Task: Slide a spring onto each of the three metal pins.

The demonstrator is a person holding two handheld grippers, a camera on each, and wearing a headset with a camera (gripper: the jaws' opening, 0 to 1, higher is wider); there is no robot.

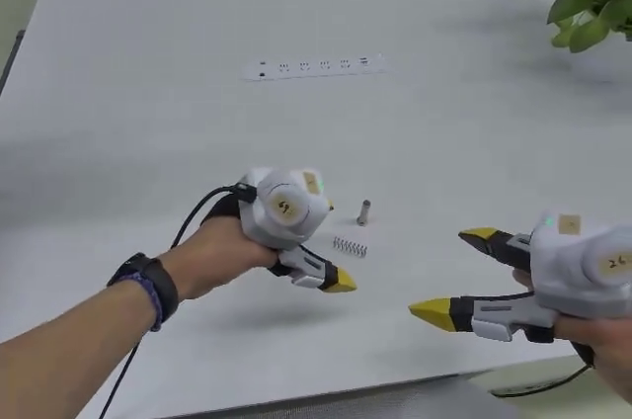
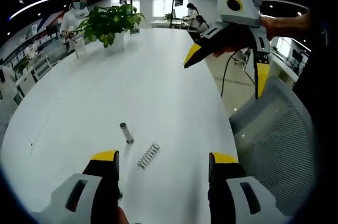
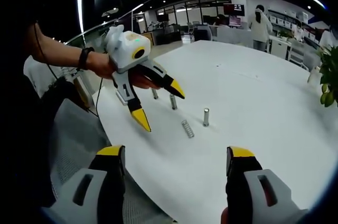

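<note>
White desk (image 1: 148,123) carries three metal pins (image 3: 172,101), apparently all bare, with one spring (image 3: 187,128) lying loose beside them; nothing fitted yet. Left gripper (image 2: 163,156) and right gripper (image 3: 177,151) gape wide, empty.

My left claw (image 1: 336,245) is held out with its jaws spread wide and nothing between them, yellow tips pointing forward and to my right. My left hand (image 1: 222,251) wraps the handle from behind, and a dark wristband (image 1: 148,281) sits on the bare forearm. My right claw (image 1: 452,274) is off to the left claw's right and nearer me. Its jaws are equally wide and empty, with the tips aimed back toward the left claw.
</note>
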